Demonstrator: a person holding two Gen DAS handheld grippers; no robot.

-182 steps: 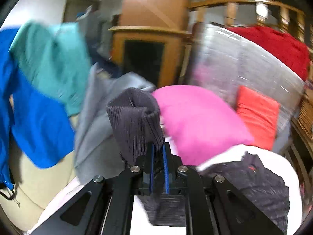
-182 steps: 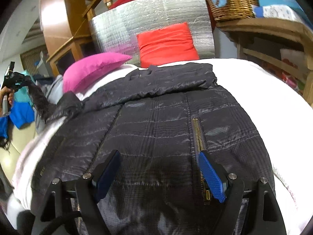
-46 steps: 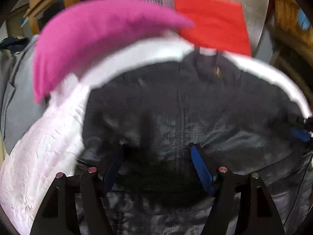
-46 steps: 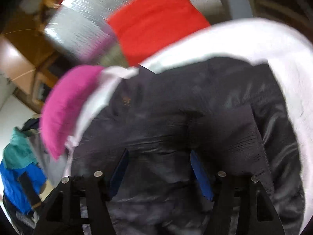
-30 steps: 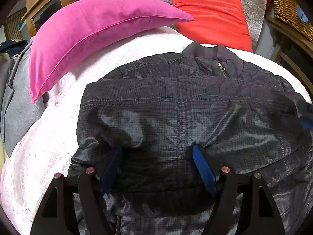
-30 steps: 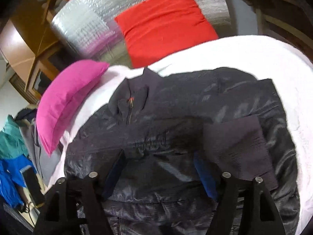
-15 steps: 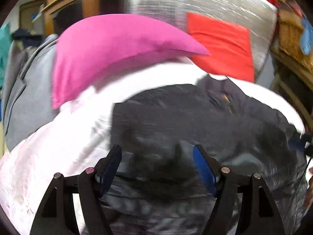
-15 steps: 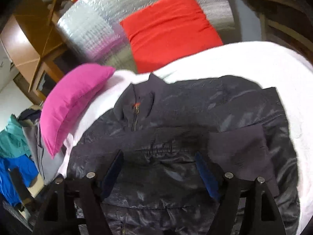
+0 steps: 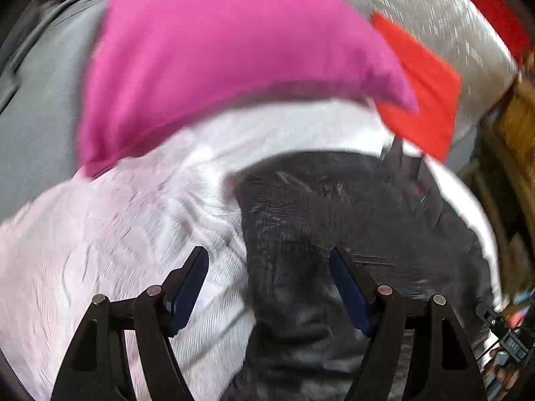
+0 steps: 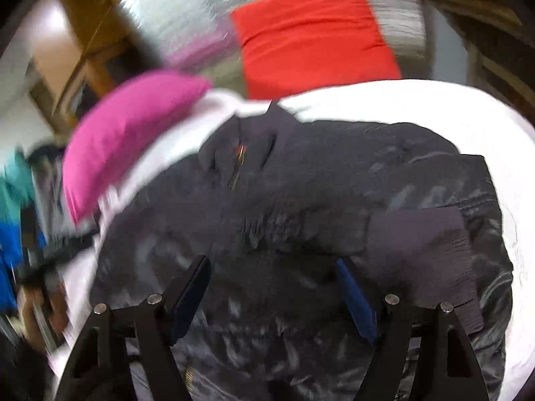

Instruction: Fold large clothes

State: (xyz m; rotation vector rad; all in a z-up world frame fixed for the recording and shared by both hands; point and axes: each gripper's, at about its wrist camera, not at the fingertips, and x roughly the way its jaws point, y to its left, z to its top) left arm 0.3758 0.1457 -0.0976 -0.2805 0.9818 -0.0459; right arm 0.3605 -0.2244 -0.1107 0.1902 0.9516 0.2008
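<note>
A black quilted jacket (image 10: 301, 207) lies front-up on the white bed (image 10: 418, 100), collar toward the pillows, sleeves folded across its body with a ribbed cuff (image 10: 431, 244) on the right. My right gripper (image 10: 272, 284) is open and empty above the jacket's middle. My left gripper (image 9: 267, 280) is open and empty over the jacket's left edge (image 9: 334, 227), where it meets the white bedspread (image 9: 133, 234). Both views are motion-blurred.
A pink pillow (image 9: 217, 50) and a red cushion (image 10: 311, 33) lie at the head of the bed against a silver foil panel (image 10: 187, 10). Grey clothing (image 9: 36, 100) hangs left of the bed. Wooden furniture (image 9: 515, 127) stands on the right.
My left gripper has swung left, from over the jacket's middle to its left edge near the pink pillow. My right gripper has shifted slightly. Both stay open and empty.
</note>
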